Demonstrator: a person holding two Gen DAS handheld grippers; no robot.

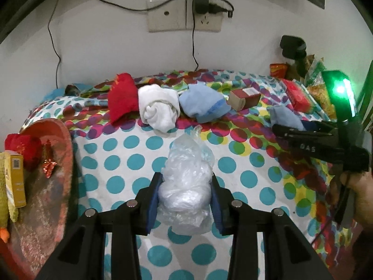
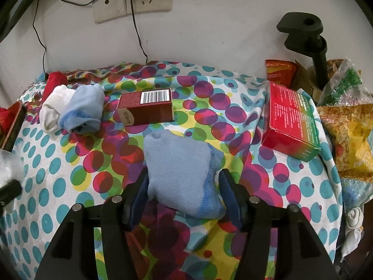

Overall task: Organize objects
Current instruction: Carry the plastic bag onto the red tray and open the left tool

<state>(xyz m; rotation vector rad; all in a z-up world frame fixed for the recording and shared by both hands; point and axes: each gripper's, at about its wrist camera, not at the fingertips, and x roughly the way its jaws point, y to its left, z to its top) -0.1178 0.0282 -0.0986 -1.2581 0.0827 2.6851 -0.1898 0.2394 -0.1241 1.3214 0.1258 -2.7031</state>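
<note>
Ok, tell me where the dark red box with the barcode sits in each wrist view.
Left wrist view: the dark red box lies right of centre in the upper half, just right of the rolled light blue sock.
Right wrist view: the dark red box lies left of centre, barcode up, just right of that same sock.
Shared landmark: the wall socket plate above the spotted cloth.

Red bowl (image 1: 46, 163) cut off at left edge; snack packets (image 2: 349, 135) cropped right.
</note>
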